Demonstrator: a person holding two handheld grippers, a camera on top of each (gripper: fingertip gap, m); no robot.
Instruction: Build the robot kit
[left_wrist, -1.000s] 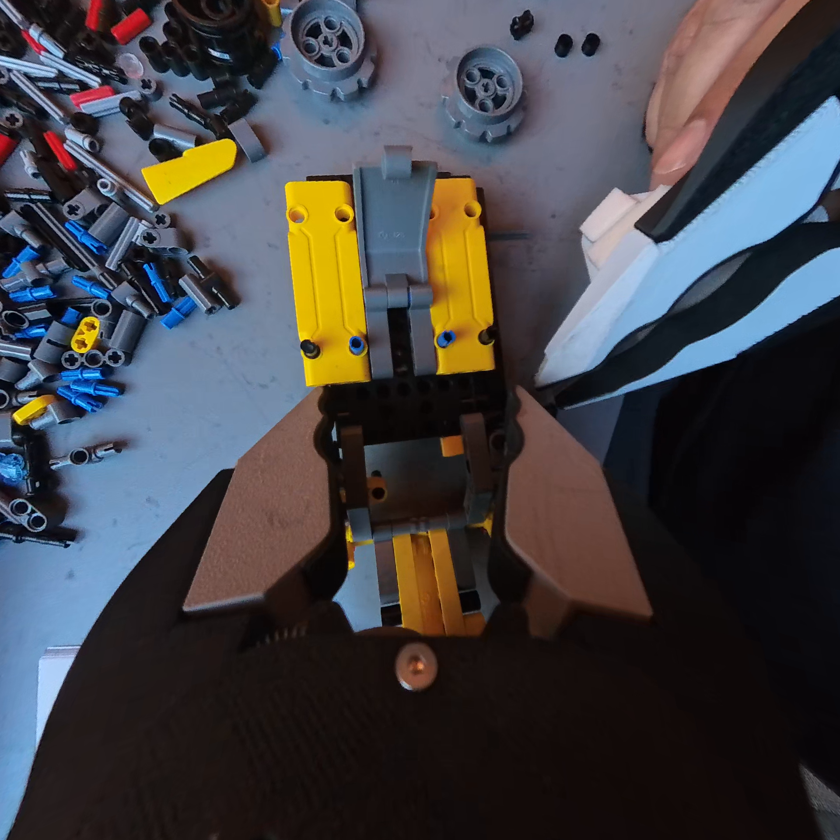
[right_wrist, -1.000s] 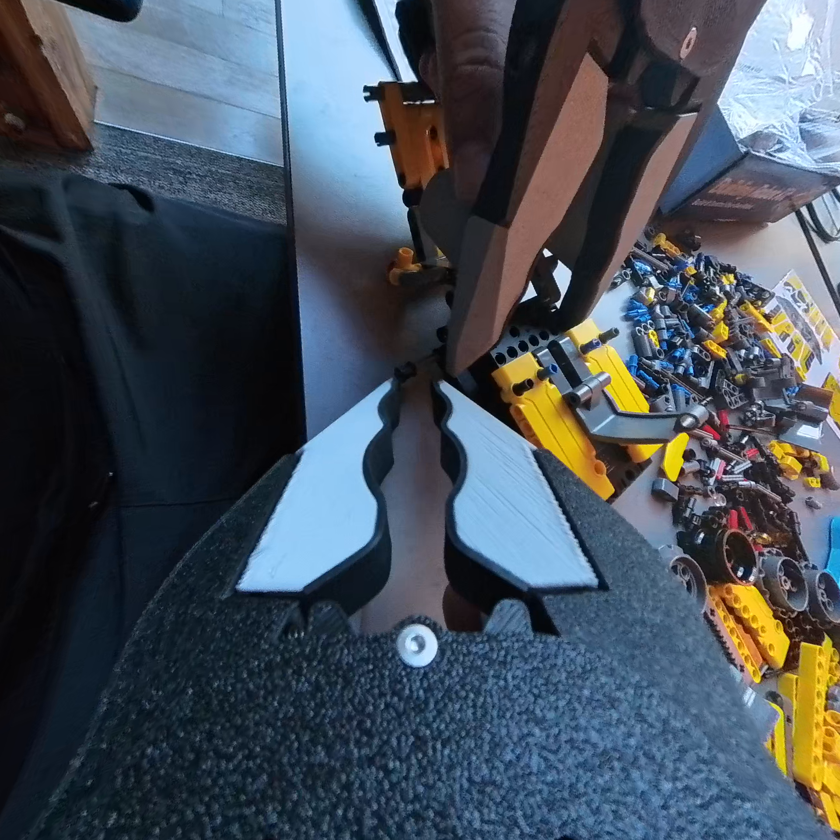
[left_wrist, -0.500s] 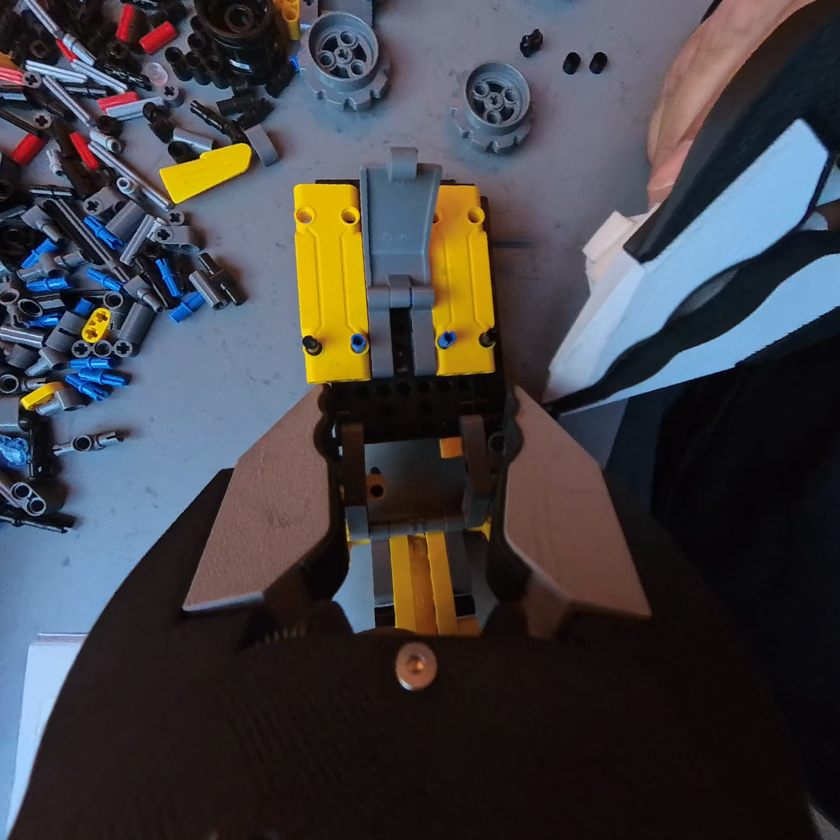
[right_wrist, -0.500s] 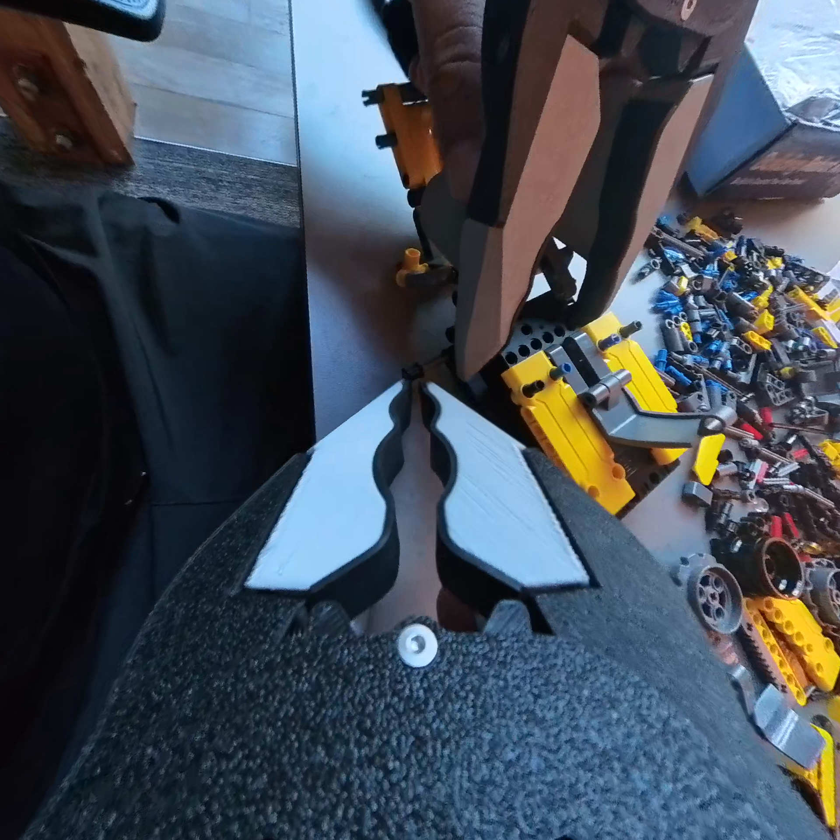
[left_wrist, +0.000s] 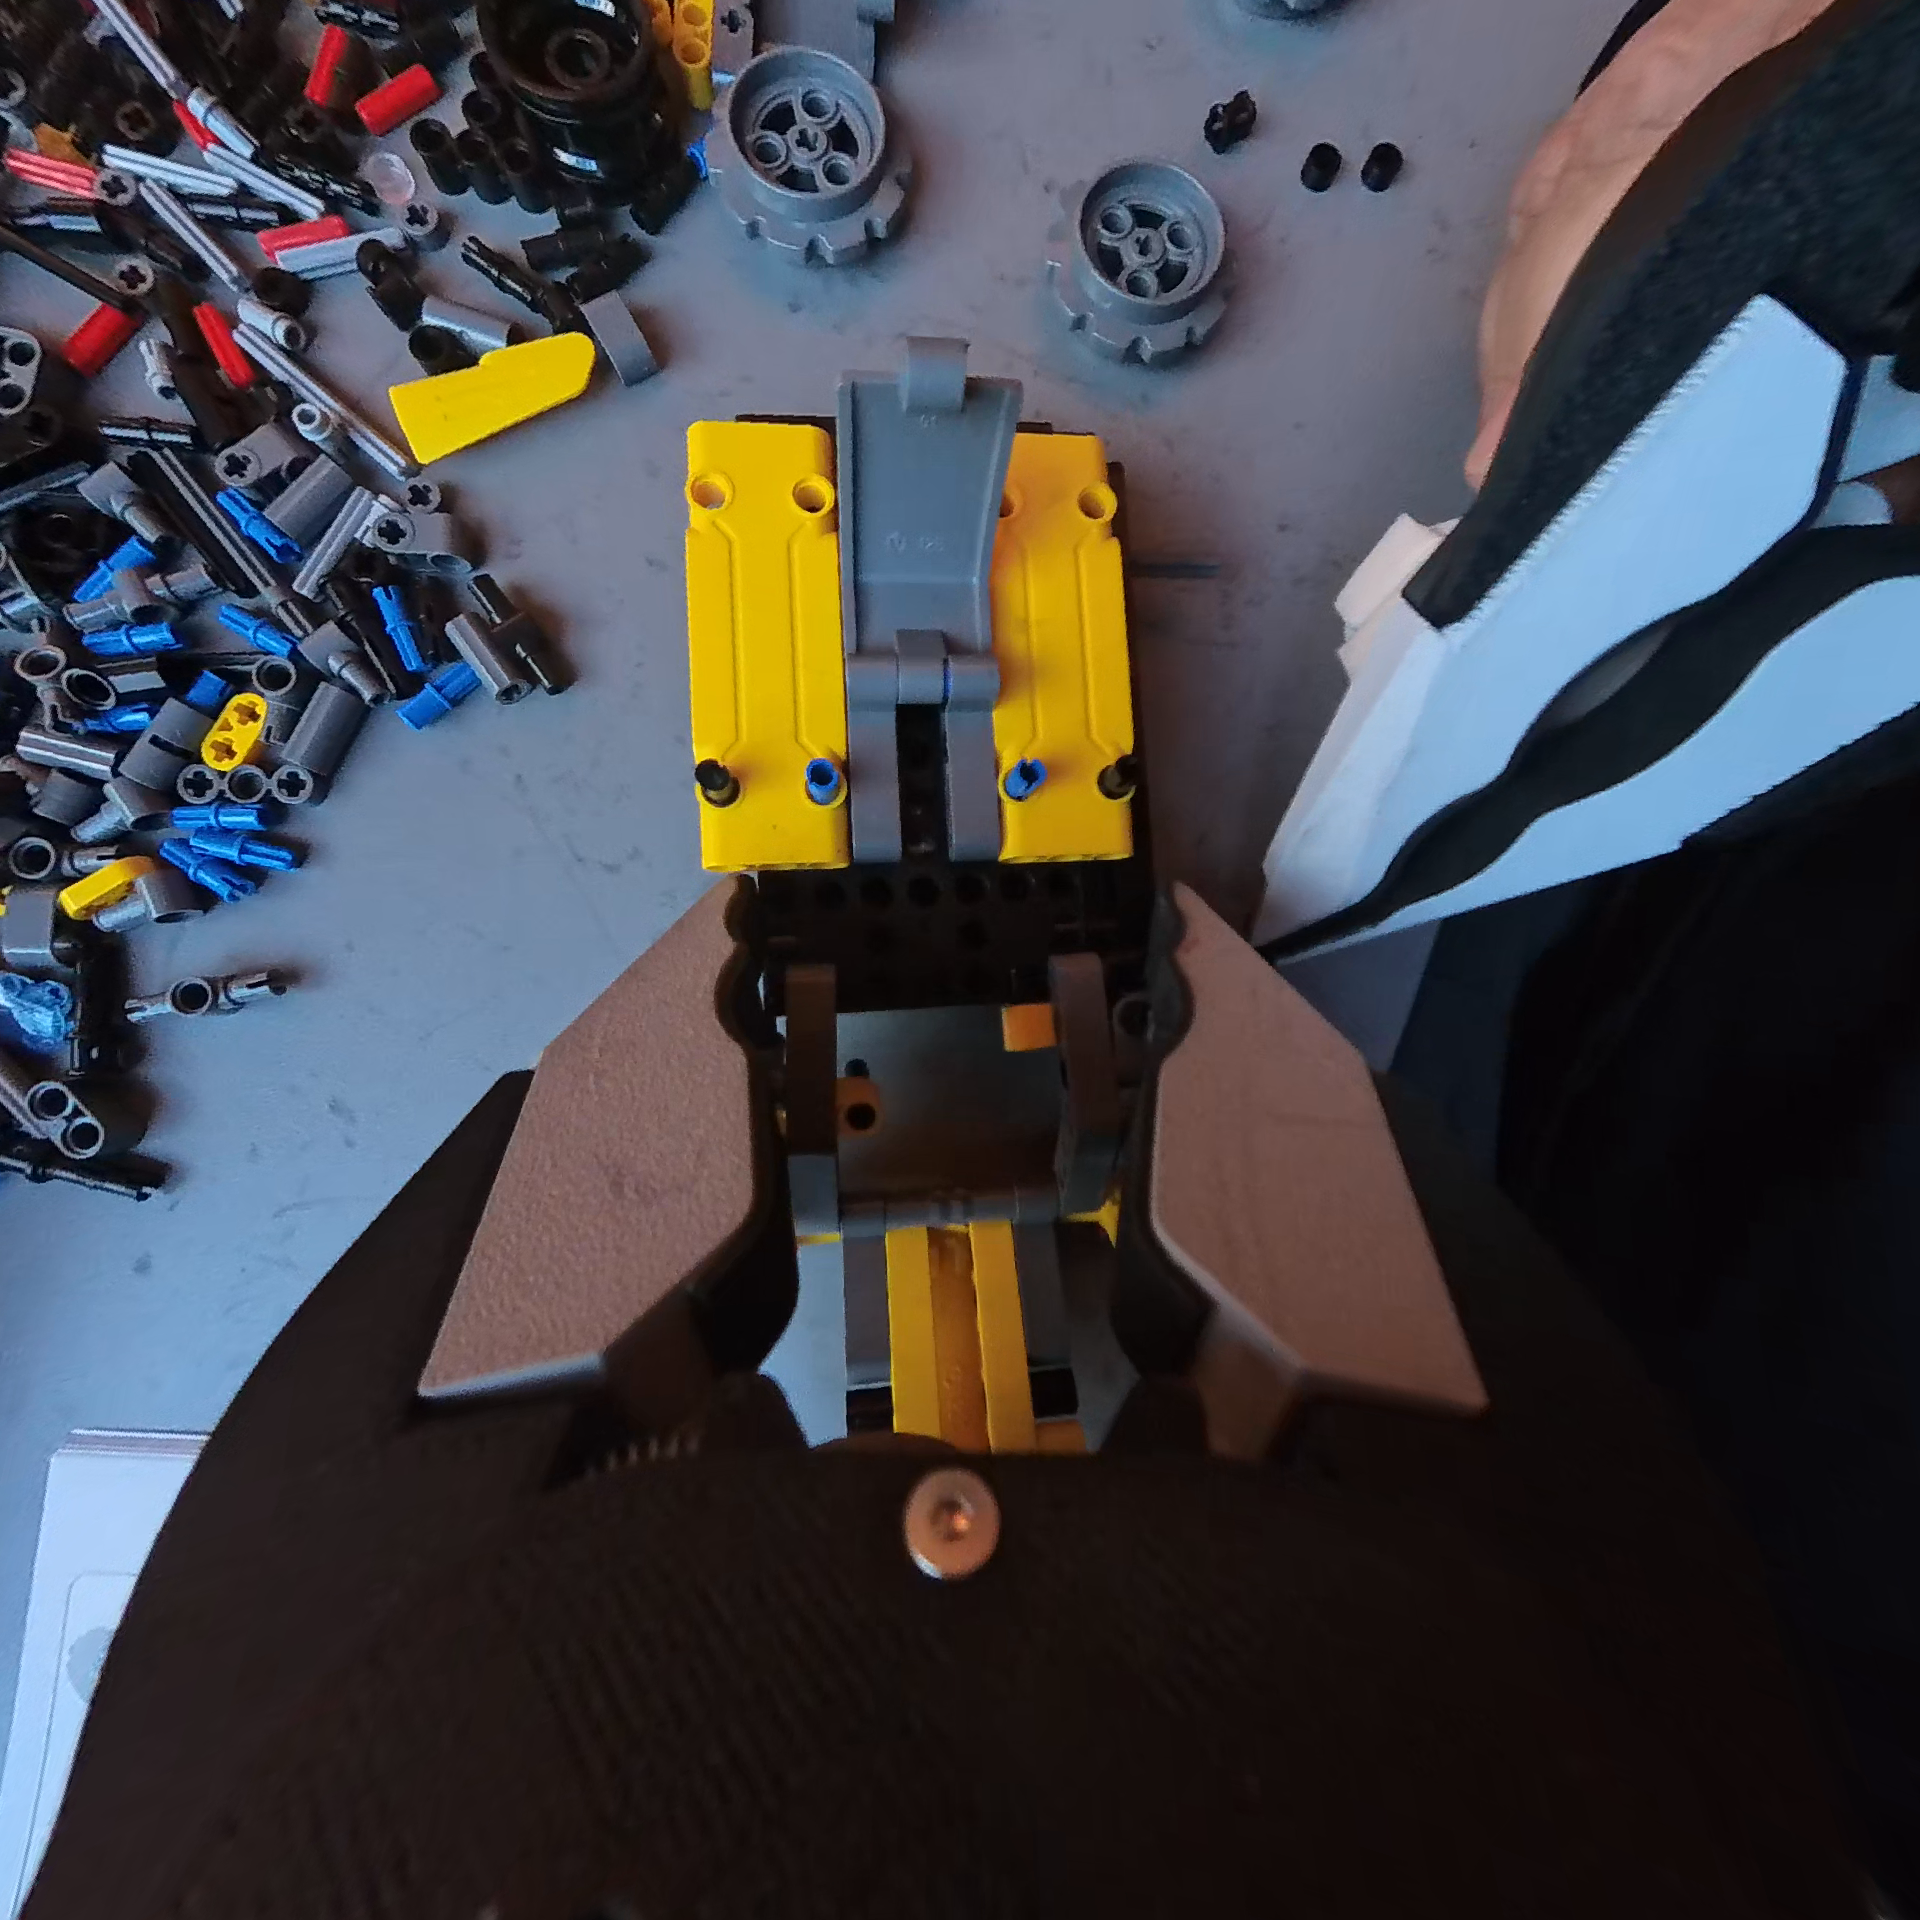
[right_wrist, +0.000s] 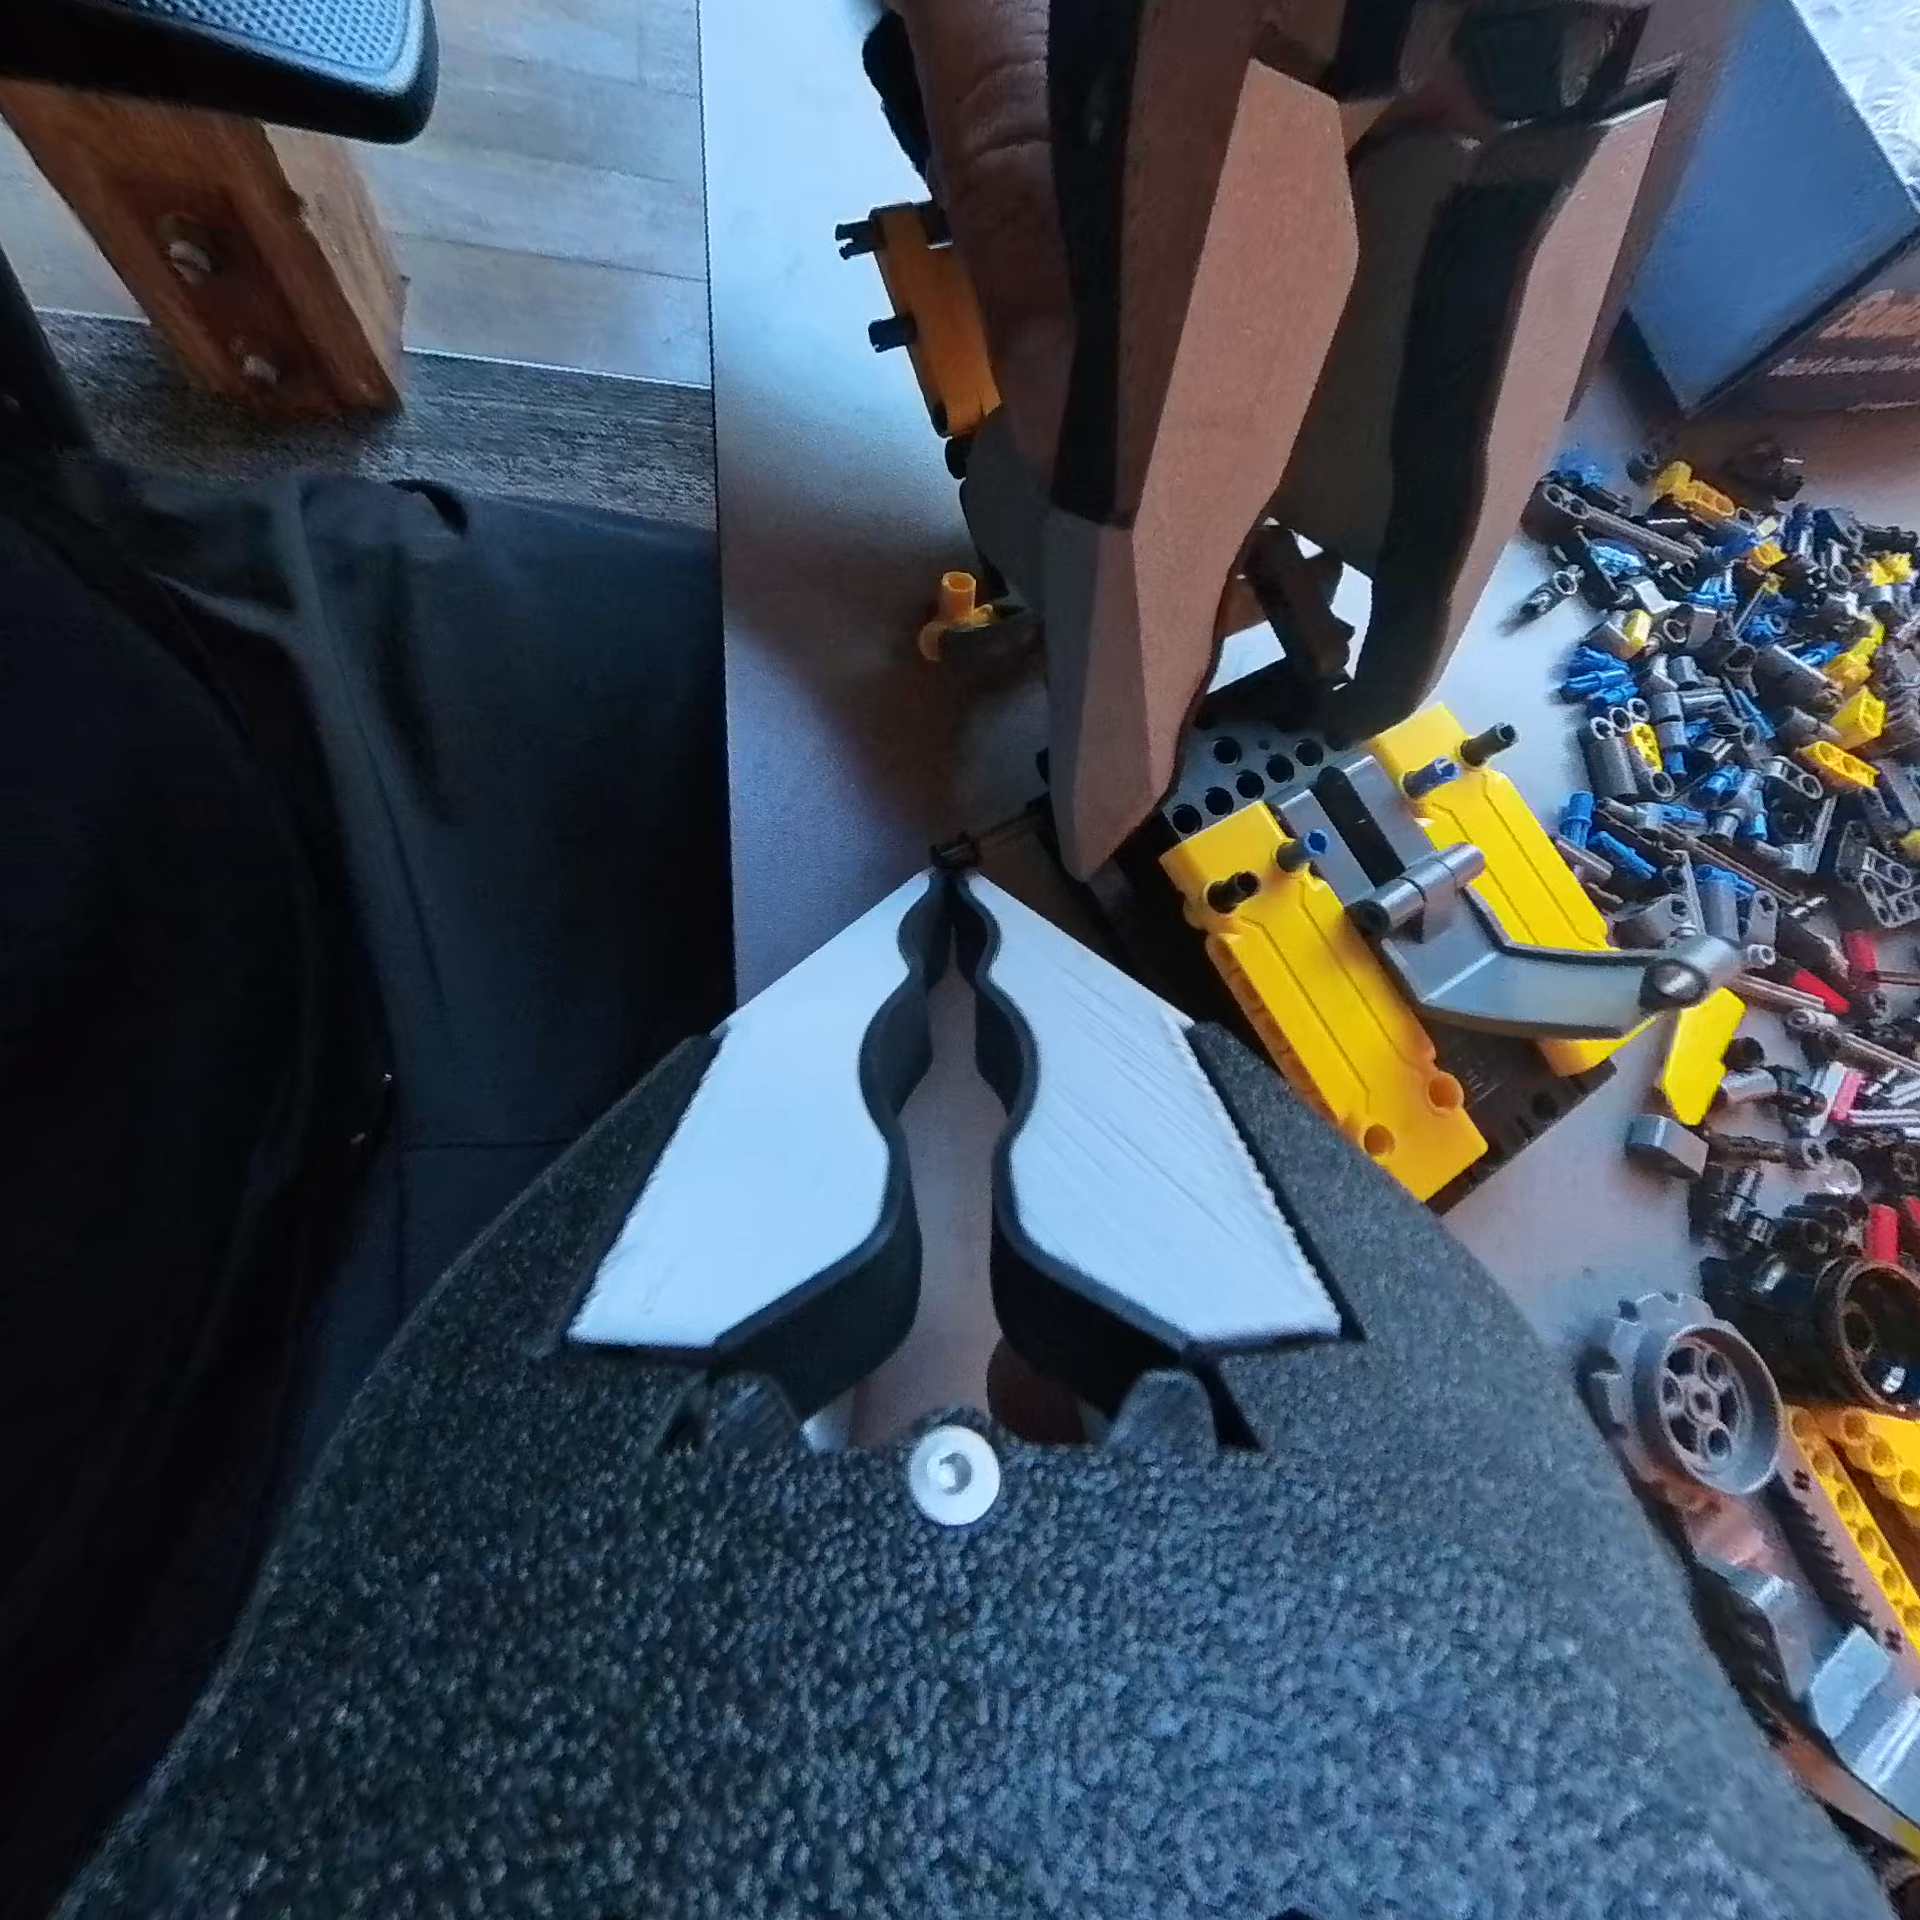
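Both grippers clenched — left gripper (left_wrist: 951, 935) on the model (left_wrist: 909, 665), right gripper (right_wrist: 951, 883) seemingly pinching a black pin (right_wrist: 954, 854).

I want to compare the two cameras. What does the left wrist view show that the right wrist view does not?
Only the left view: two grey wheels and a white card. Only the right view: wooden post, floor, blue box. Both: the yellow model held by the left gripper, the right gripper closed on a small black pin, loose parts.
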